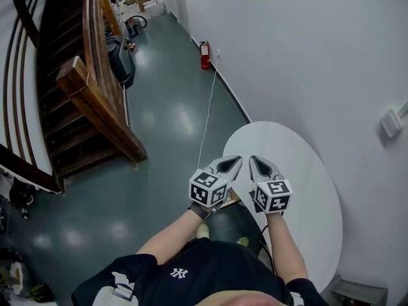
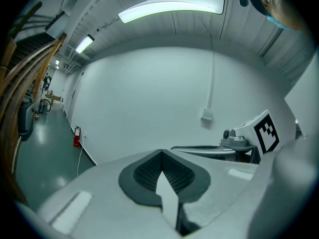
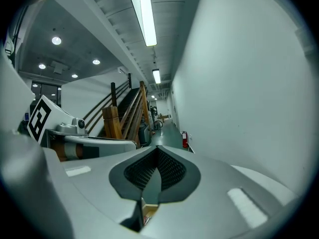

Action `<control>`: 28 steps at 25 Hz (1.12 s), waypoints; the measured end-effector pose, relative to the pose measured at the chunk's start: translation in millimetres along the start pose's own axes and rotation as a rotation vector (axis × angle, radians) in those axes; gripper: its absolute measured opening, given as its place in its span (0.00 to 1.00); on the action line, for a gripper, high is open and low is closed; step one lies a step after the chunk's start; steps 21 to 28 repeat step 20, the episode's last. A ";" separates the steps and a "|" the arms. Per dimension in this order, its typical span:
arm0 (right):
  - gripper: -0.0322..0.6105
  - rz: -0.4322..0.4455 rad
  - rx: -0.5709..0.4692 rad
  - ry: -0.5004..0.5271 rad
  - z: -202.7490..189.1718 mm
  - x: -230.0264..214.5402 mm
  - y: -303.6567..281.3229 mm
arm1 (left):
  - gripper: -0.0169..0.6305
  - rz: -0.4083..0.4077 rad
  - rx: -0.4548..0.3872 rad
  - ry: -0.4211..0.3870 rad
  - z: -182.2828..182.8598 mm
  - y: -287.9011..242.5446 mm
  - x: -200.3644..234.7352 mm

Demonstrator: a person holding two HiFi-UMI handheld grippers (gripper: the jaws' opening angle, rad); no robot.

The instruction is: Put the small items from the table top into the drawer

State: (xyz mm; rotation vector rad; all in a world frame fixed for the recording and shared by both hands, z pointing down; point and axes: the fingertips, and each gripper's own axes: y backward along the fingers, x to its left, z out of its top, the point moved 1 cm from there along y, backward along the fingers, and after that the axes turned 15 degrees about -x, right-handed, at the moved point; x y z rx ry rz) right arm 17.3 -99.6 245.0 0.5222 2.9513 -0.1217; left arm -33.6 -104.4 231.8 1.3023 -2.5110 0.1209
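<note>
Both grippers are held up side by side, close to the head camera, above the near edge of a white oval table [image 1: 306,164]. My left gripper [image 1: 236,160] has its jaws together at the tips with nothing between them; its own view shows the tips [image 2: 160,152] meeting against a bare white wall. My right gripper [image 1: 254,159] is shut and empty too, its tips [image 3: 157,149] pointing down a corridor. Each shows in the other's view: the right gripper [image 2: 245,142], the left gripper [image 3: 75,133]. The bare tabletop shows no small items. No drawer can be made out.
A wooden staircase [image 1: 89,101] runs along the left of the green floor. A red fire extinguisher [image 1: 204,55] stands by the white wall, and a white cable [image 1: 207,107] trails from it towards the table. A wall box [image 1: 390,123] sits at the right.
</note>
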 end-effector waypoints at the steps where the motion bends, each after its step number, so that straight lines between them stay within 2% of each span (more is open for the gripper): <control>1: 0.08 0.000 -0.004 0.001 1.6 -1.2 -0.1 | 0.03 0.002 -0.004 -0.003 1.6 -1.2 0.2; 28: 0.08 -0.012 -0.017 -0.027 2.7 -16.4 5.5 | 0.03 0.044 -0.030 -0.018 8.4 -5.1 -1.0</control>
